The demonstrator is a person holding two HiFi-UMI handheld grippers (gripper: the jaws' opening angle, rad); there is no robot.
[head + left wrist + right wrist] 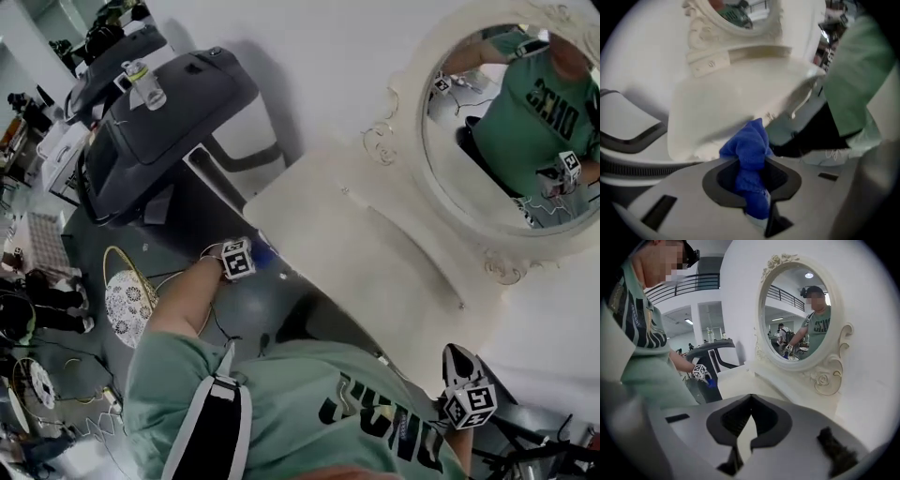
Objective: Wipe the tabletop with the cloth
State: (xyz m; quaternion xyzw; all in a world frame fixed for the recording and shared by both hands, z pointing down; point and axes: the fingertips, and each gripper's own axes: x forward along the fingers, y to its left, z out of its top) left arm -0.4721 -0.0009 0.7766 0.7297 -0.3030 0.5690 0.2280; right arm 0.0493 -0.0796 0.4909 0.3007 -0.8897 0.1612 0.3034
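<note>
left gripper: jaws clamped on a blue cloth. It's bunched into a fat wad, with most of it poking out past the tips.

cloth location: at the left edge of the white tabletop, just beside the near-left corner. From the head view it looks level with the edge, but I can't tell if it's actually touching the surface.

right gripper: tips pressed together with nothing in them, hanging off the near-right side of the table, well apart from the cloth.

tabletop: bare as far as I can see, with an oval mirror in a curly white frame standing along the far-right side.

other stuff: treadmill to the far left, out of the way.

progress: my guess is the wipe is only just starting, with the whole top left to cover.

what could go wrong: the cloth is balled up, so only a small patch would touch and it could leave streaks. Press too low and the hard jaw tips could scrape the paint. Drag on the surface could tug the wad out of the pinch. A long stroke toward the far side could knock the mirror frame.
</note>
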